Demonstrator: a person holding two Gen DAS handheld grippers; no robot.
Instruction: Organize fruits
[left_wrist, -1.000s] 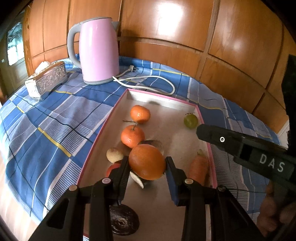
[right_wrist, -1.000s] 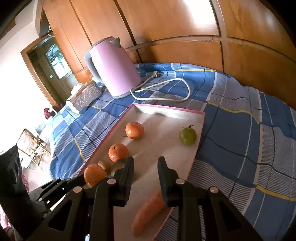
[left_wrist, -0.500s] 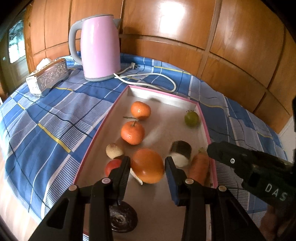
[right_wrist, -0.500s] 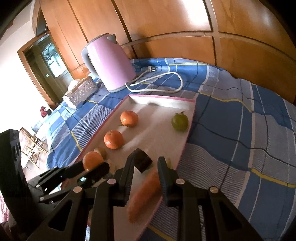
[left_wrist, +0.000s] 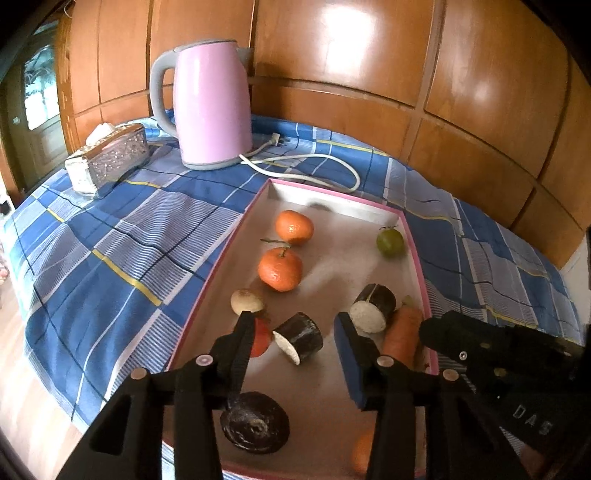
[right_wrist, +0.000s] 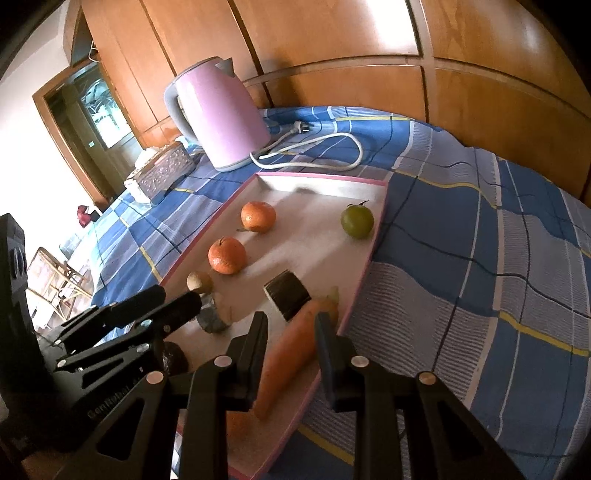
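Both tools hang over the near end of the pink-rimmed tray (left_wrist: 415, 254) on the blue checked cloth (left_wrist: 122, 236), and neither holds anything. The left hand-held gripper (left_wrist: 293, 345) has its fingers spread wide over a dark eggplant piece (left_wrist: 300, 336), with a red fruit (left_wrist: 260, 338) half hidden behind its left finger. The right hand-held gripper (right_wrist: 290, 334) is also parted, its fingers straddling the carrot (right_wrist: 291, 350) along the tray's right edge without visibly pressing it.

Two mandarins (left_wrist: 280, 268) sit in a line up the tray's left side; a green fruit (left_wrist: 389, 242) rests near the far right corner. An orange (left_wrist: 362, 452) shows at the tray's near edge.

This looks like the gap between placements: the next move is choosing a piece, likely the carrot, and closing squarely across its width so it cannot roll
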